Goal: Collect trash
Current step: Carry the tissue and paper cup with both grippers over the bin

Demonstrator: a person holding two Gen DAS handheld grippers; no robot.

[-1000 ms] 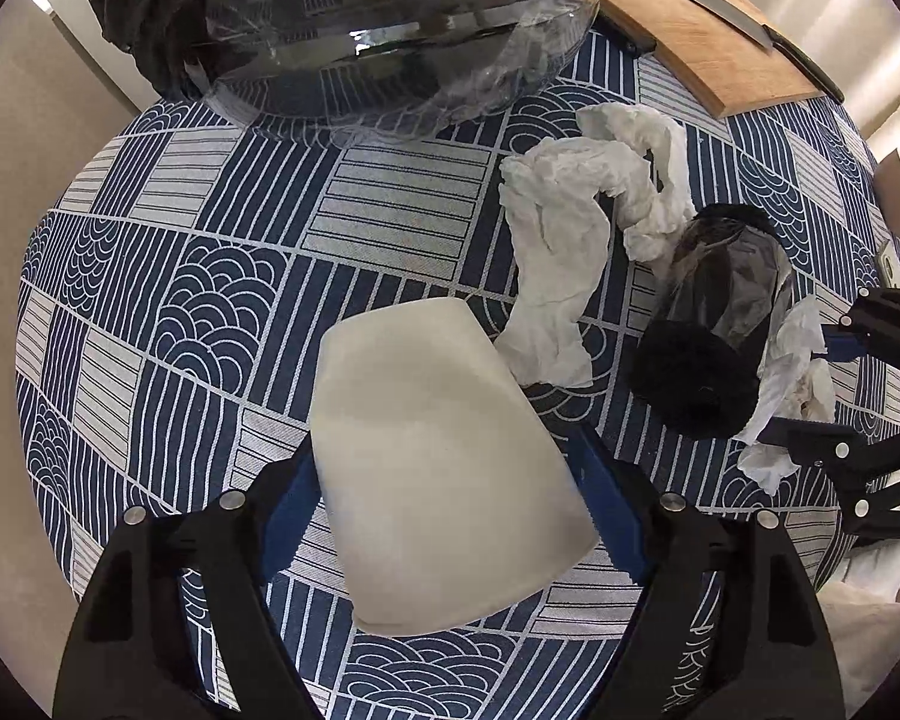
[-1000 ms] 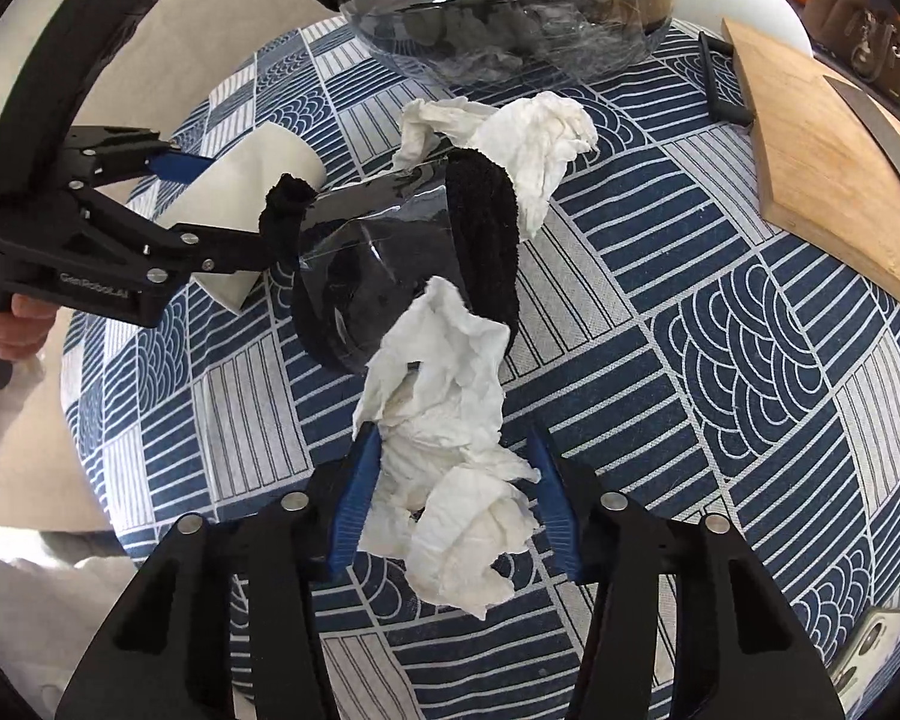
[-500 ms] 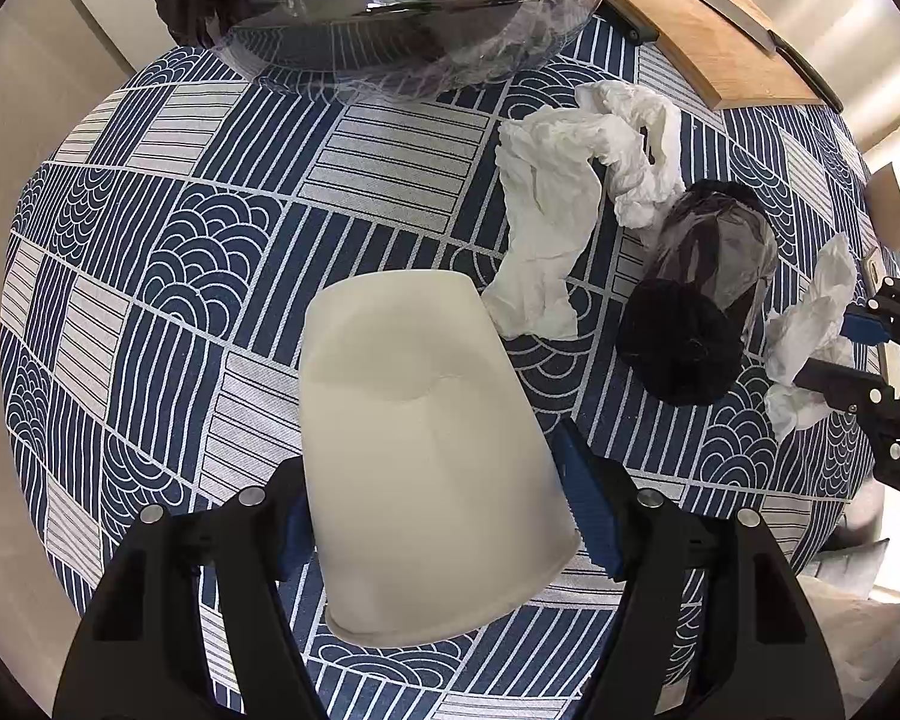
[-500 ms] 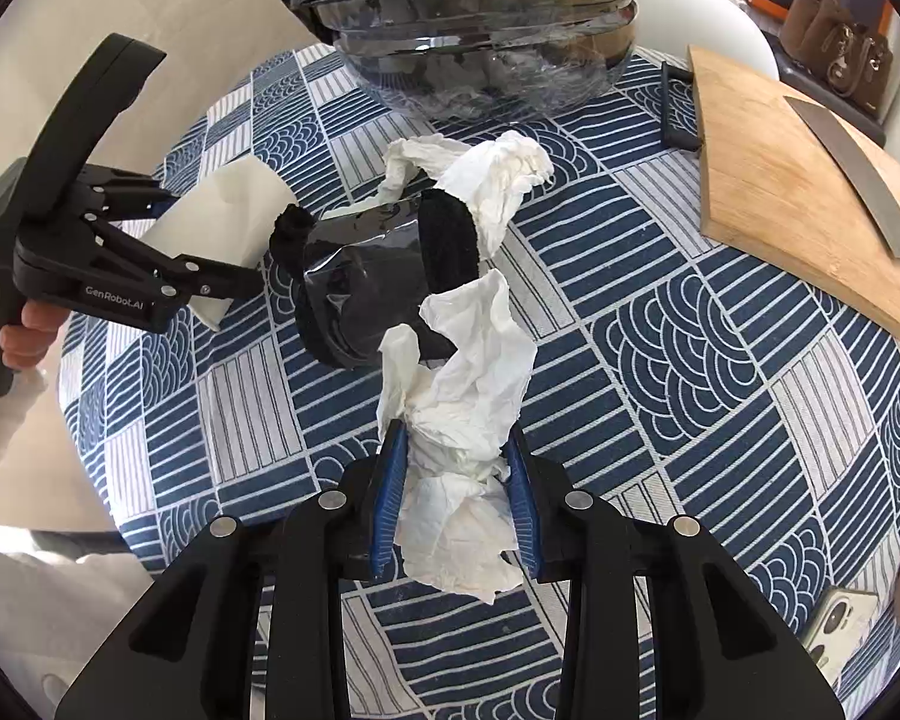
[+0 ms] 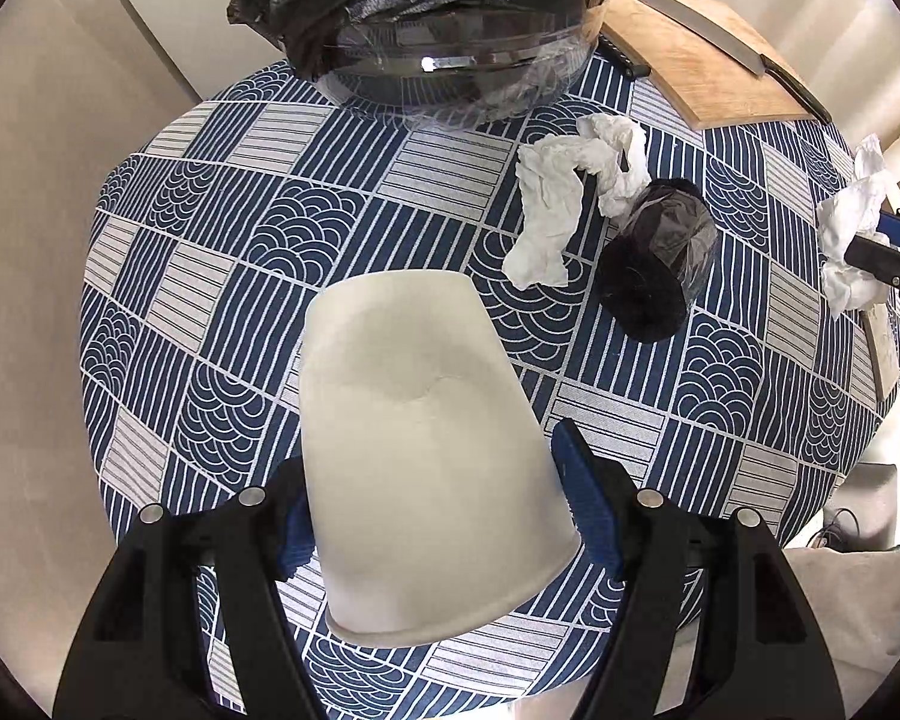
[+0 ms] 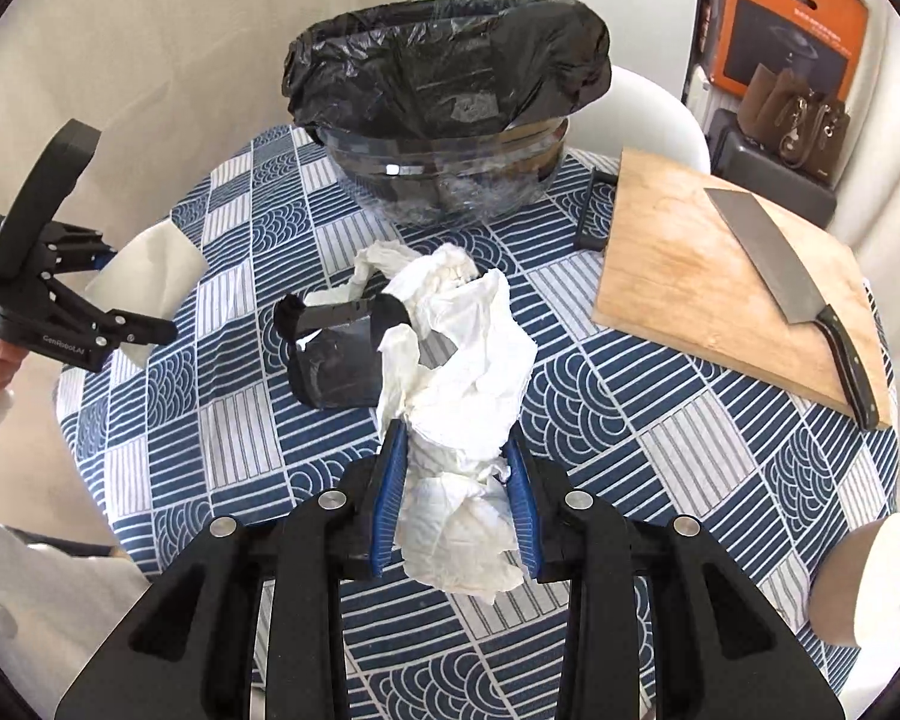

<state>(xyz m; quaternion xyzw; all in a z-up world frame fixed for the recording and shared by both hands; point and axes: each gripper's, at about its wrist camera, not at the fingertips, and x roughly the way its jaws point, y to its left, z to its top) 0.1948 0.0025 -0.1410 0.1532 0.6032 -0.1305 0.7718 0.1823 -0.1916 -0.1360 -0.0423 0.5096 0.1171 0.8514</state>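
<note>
My left gripper is shut on a white paper cup and holds it above the table; the cup also shows in the right wrist view. My right gripper is shut on a crumpled white tissue, lifted off the table; the tissue also shows in the left wrist view. A second crumpled tissue and a black plastic cup lie on the blue patterned tablecloth. The bin with a black bag stands at the table's far side.
A wooden cutting board with a cleaver lies at the right. A paper roll sits at the near right edge. A white chair stands behind the table.
Both grippers have risen from the table, the left with the paper cup, the right closing on and lifting the tissue. The bin has come into fuller view.
</note>
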